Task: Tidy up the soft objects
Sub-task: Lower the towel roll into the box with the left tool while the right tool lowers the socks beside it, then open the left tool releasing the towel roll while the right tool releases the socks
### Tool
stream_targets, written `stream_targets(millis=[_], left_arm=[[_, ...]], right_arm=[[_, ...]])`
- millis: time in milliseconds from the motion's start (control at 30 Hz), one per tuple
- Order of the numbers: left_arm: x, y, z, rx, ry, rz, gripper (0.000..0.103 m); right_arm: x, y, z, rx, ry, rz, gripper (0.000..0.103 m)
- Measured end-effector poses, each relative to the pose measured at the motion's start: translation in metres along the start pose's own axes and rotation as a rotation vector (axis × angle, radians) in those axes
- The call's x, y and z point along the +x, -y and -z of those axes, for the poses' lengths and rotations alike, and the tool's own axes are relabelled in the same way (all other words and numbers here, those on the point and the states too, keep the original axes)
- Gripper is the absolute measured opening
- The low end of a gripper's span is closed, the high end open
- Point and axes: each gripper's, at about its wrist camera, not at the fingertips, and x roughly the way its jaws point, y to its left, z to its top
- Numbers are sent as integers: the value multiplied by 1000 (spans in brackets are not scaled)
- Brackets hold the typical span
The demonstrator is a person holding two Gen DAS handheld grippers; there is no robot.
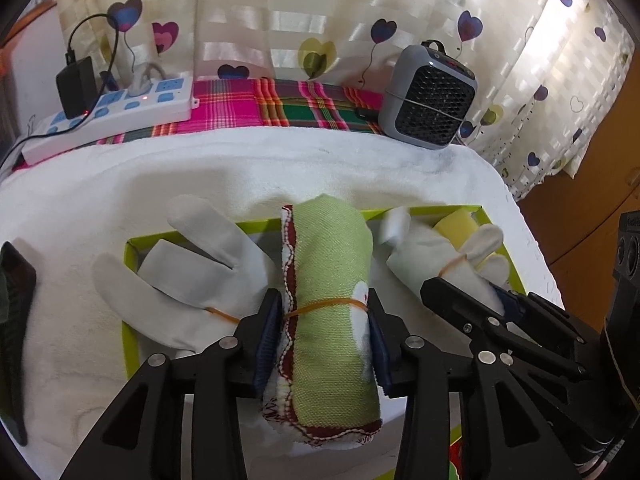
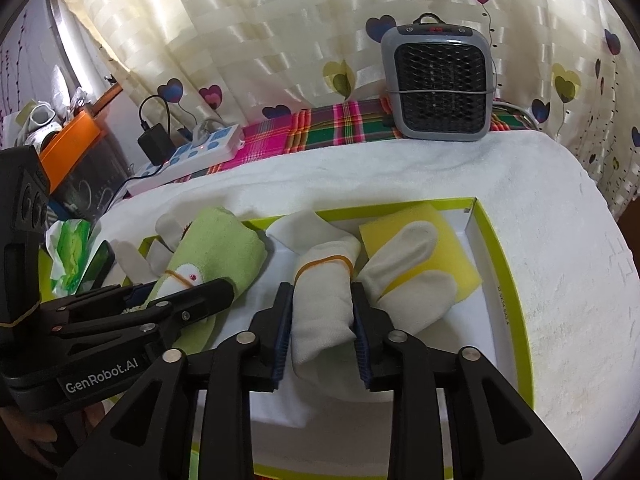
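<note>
A: Where does the green towel roll (image 1: 332,320) lie from the left claw (image 1: 326,344)?

B: Right between its fingers, long axis running straight away from the claw, along the pointing line. It lies in the green-rimmed box (image 1: 132,248) on the white-covered worktop (image 1: 280,168), an elastic band around its middle.

A: Is it clamped?

B: The blue pads (image 1: 269,340) sit against both flanks of the roll, though whether they press I cannot tell; the jaws stand partly apart.

A: And the right claw (image 2: 322,332)?

B: Same picture: the white sock roll (image 2: 324,304) lies lengthwise between its fingers, in the same box, with the pads at its sides. To its right a white glove (image 2: 404,268) rests over a yellow sponge (image 2: 424,224).

A: So which hand owns which?

B: Each is on its own roll; the two lie side by side, nearly parallel. Backing straight out along each axis looks cleanest to me.
</note>
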Motion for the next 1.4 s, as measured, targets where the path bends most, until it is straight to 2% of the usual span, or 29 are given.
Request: stream_targets(millis=[67,233,600,933,1400], left_arm=[[-1,0,0,-5,2,1,41],[-3,1,1,-8,11,-2,44],[-14,3,4,-7,26,-2,50],[-35,7,14,6,56,-30,50],[-75,12,48,16,109,-82,50]], right_arm=[[-2,1,0,8,4,9,41],[-5,6,1,36,12,1,47],[-14,10,2,54,30,-2,48],[-29,10,6,52,54,10,48],[-69,4,20,31,112,19,48]])
